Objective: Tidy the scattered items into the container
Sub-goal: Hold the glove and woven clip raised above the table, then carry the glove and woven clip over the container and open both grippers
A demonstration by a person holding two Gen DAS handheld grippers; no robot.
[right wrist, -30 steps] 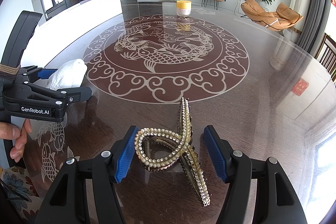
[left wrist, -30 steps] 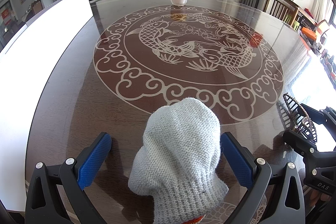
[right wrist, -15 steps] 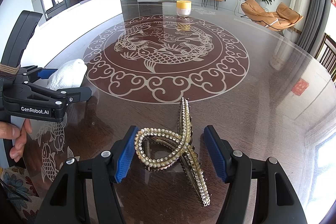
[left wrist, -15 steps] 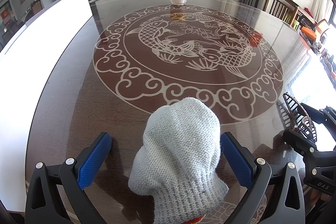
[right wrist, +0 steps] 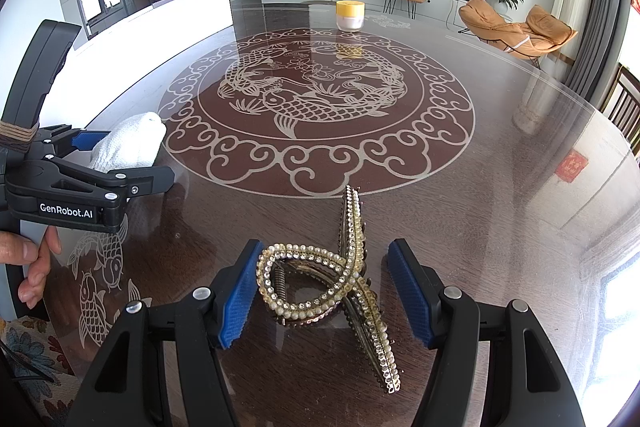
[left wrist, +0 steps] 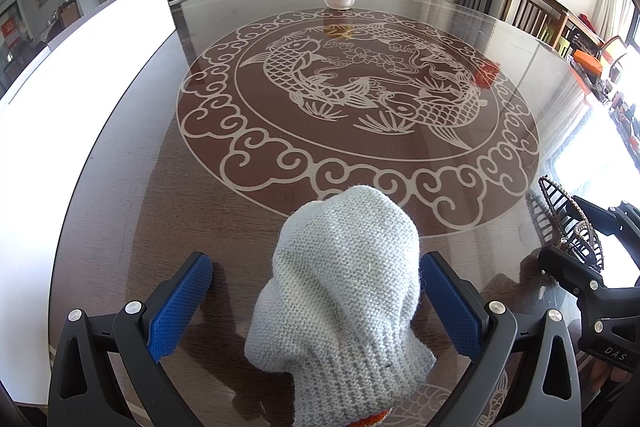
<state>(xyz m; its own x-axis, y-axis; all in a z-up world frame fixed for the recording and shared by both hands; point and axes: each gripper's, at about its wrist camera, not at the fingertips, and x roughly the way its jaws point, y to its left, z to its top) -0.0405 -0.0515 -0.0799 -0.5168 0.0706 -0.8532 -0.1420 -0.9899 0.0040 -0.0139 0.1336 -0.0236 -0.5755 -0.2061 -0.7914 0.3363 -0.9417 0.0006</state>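
Both claws stand apart: left claw (left wrist: 316, 301) around the knit sock (left wrist: 340, 291) pointing away, right claw (right wrist: 324, 293) around the hair clip (right wrist: 340, 275).

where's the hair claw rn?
The rhinestone hair claw lies on the glass table, between the right hand-held gripper's open jaws; the left wrist view catches it at far right.
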